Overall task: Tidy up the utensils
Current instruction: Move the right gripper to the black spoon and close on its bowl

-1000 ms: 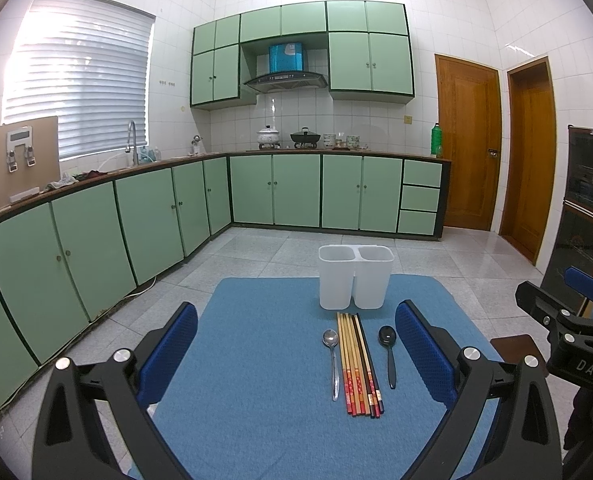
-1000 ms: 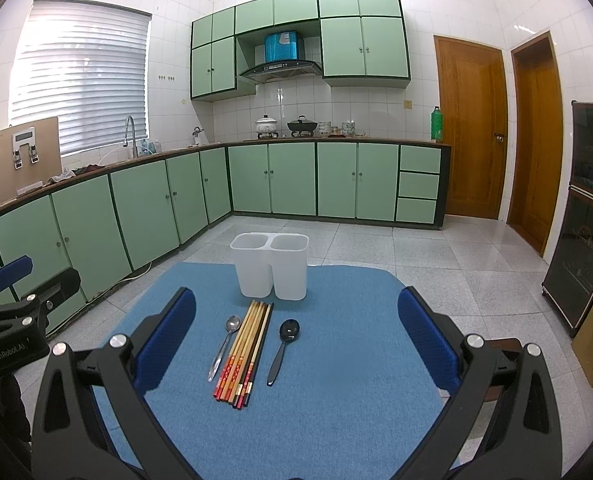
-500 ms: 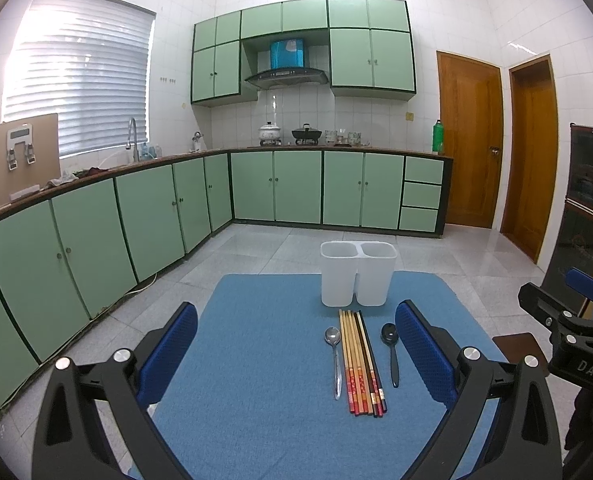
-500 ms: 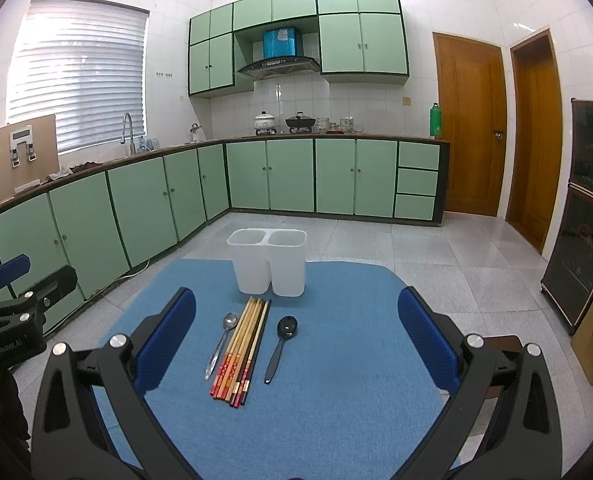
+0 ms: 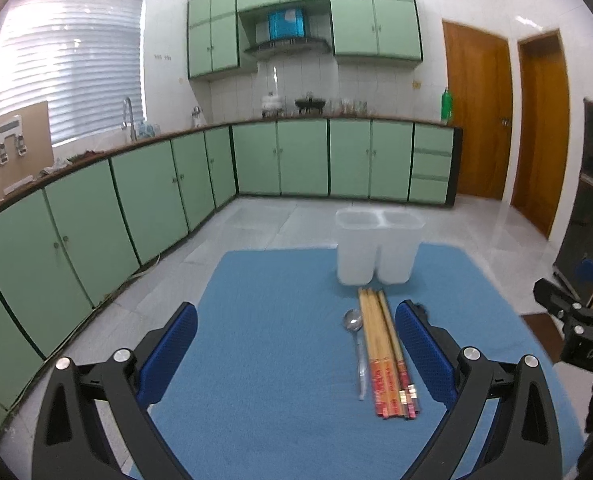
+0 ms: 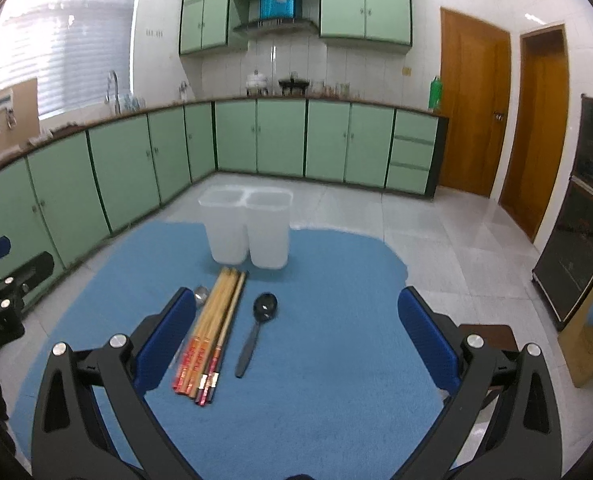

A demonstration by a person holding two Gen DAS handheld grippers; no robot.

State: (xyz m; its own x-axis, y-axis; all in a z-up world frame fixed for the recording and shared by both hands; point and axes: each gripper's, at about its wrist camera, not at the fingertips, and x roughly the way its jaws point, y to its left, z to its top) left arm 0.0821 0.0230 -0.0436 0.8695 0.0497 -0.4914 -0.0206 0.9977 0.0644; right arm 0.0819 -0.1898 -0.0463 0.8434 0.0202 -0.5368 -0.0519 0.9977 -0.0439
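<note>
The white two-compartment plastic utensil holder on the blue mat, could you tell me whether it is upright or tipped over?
Upright. The white two-compartment plastic utensil holder stands on its base on the blue mat, both open rims facing up.

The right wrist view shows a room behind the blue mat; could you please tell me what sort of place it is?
Most likely a home kitchen: green cabinets run along a counter, a range hood hangs above pots on the stove, and a sink faucet stands by the window.
</note>
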